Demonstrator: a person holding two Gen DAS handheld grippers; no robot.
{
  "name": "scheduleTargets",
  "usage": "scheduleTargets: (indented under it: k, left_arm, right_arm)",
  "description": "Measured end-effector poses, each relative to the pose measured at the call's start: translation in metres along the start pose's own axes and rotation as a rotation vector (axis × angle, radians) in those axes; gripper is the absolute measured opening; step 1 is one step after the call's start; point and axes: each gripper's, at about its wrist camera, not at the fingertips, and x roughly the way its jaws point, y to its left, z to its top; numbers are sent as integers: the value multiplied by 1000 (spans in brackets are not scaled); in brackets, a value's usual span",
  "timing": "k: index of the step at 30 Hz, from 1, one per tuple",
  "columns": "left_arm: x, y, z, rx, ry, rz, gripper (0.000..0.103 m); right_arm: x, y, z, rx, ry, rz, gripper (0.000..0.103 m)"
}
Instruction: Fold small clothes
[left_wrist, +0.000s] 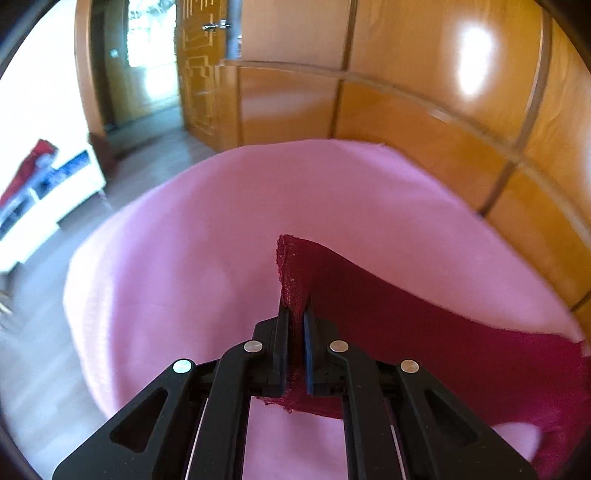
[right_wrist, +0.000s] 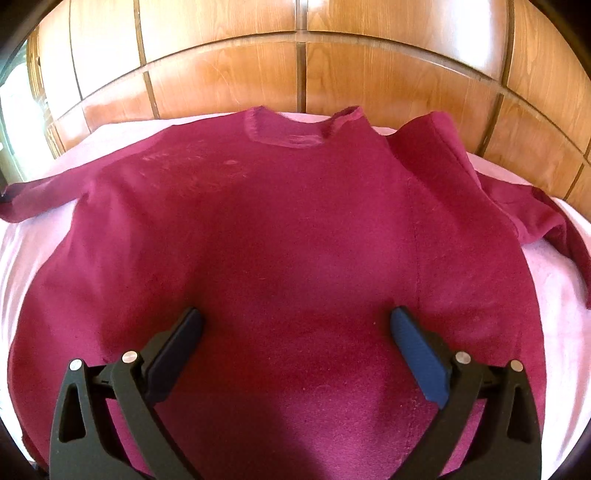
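Observation:
A dark red sweater (right_wrist: 280, 236) lies spread flat on a pink sheet (right_wrist: 561, 295), neck towards the wooden wall. Its right sleeve is bunched near the wall; its left sleeve (right_wrist: 33, 199) stretches out to the left. In the left wrist view my left gripper (left_wrist: 295, 314) is shut on the cuff end of that sleeve (left_wrist: 291, 273), lifting it off the pink sheet (left_wrist: 184, 258). My right gripper (right_wrist: 295, 328) hovers just over the lower body of the sweater, jaws wide open, nothing between them.
Orange wooden wardrobe panels (right_wrist: 303, 55) stand close behind the bed. In the left wrist view a doorway (left_wrist: 147, 74) and wooden floor (left_wrist: 44, 350) lie to the left, with a white low cabinet (left_wrist: 44, 199) holding blue and red items.

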Motion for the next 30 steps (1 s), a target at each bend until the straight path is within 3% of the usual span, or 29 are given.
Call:
scheduleTargets:
  k: [5,8,11,13,15,19,23,25,26,27,30]
  left_arm:
    - [18,-5,-9,-29,87,38,6]
    - [-2,-12,-14,-64,61,6,19]
    - [-38,-36,-32,-17,32,-181,22]
    - [-70,-62,-64,100,87,-461,22]
    - [-94,-90,-100,220,144,-641,22]
    - [-115,-133,-167,365,285,-822,22]
    - [-112,-153,-216,417,405,-868,22]
    - [-115,-152,-228,415,399,-866,20]
    - [-114,-154,-228,409,404,-869,15]
    - [-116,-152,-233,416,392,-855,4]
    - [-128,-143,-237,414,352,-854,3]
  right_arm:
    - [0,0,0,-1,-1,-1,101]
    - [0,-1,0,1,-2,1,101]
    - [0,-1,-1,3,-3,2,101]
    - [0,-1,-1,4,-5,5,101]
    - [0,-1,-1,4,-7,7,101]
    - [-1,-2,-1,7,-11,10,101]
    - [-2,-3,-1,9,-12,16,101]
    - [-2,-3,-1,10,-13,18,101]
    - [-2,-4,-1,11,-13,19,101]
    - [-2,-4,0,11,-13,20,101]
    - [-5,-4,1,6,-4,27,100]
